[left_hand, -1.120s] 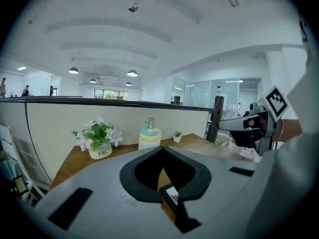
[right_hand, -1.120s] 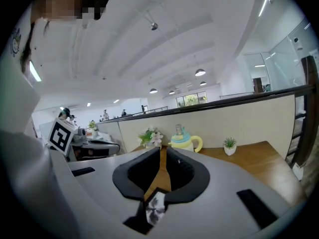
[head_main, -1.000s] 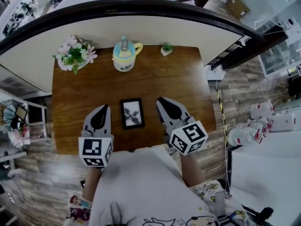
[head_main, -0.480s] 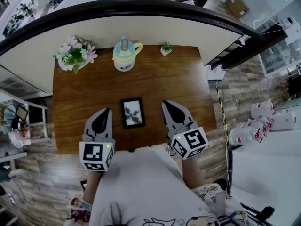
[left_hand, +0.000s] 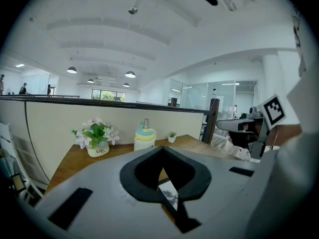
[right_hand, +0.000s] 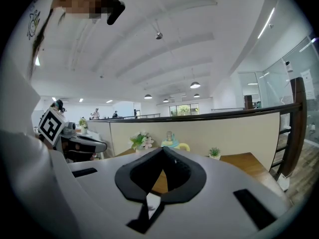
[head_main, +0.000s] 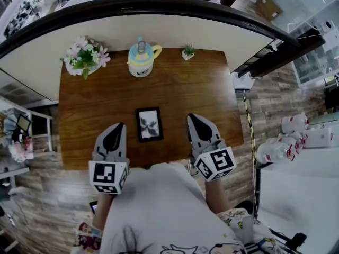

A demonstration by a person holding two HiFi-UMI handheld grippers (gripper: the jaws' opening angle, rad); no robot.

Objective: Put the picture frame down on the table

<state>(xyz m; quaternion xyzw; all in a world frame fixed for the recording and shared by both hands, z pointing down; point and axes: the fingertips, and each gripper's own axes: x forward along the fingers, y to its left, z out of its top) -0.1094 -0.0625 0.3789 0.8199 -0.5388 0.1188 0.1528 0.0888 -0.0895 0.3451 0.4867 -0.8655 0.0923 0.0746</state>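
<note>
"Life" is printed on the white flower pot (left_hand: 98, 150). One picture frame (head_main: 149, 124) lies flat on the tabletop (head_main: 175, 89). Beyond the frame stand three things: that pot, one blue-and-yellow jug (head_main: 141, 59) and one tiny potted plant (head_main: 188, 52). My left hand-held gripper (head_main: 118, 126) is just left of the frame and my right hand-held gripper (head_main: 192, 117) just right of it. Both have their jaws pressed together on nothing.
</note>
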